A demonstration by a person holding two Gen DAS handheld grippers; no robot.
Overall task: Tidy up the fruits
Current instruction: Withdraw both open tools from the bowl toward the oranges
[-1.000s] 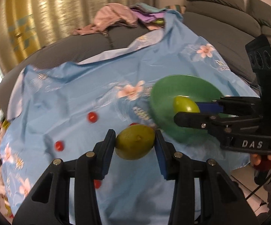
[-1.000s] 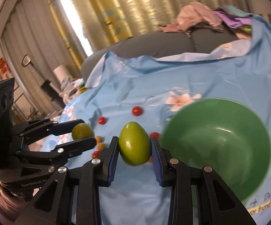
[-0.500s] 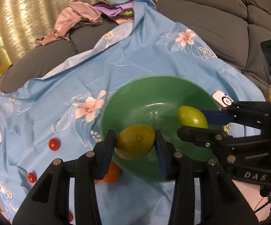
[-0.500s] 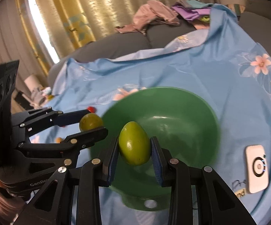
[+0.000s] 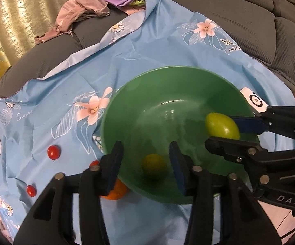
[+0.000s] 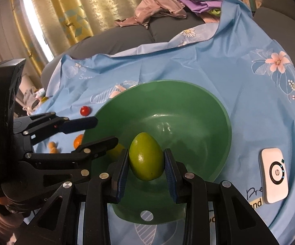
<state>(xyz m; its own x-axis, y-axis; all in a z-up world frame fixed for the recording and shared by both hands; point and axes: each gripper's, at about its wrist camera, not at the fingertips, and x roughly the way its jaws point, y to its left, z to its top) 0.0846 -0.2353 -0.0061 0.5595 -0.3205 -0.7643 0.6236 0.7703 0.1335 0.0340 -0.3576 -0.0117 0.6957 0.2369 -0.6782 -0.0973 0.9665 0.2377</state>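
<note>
Both wrist views close, angled down; share green bowl (image 5: 127,106) (image 6: 218,110).

White device (image 6: 274,171) on floral cloth (image 6: 239,85)

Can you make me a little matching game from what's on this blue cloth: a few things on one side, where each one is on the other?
Things:
1. bright lime
2. dull lime
3. orange
4. white device

Places:
A. loose inside the bowl, between opening pads
B. on the cloth, right of the bowl in the right wrist view
C. clamped between gripper pads
D. on the cloth against the bowl's outer edge

Pairs: 1-C, 2-A, 3-D, 4-B
</note>
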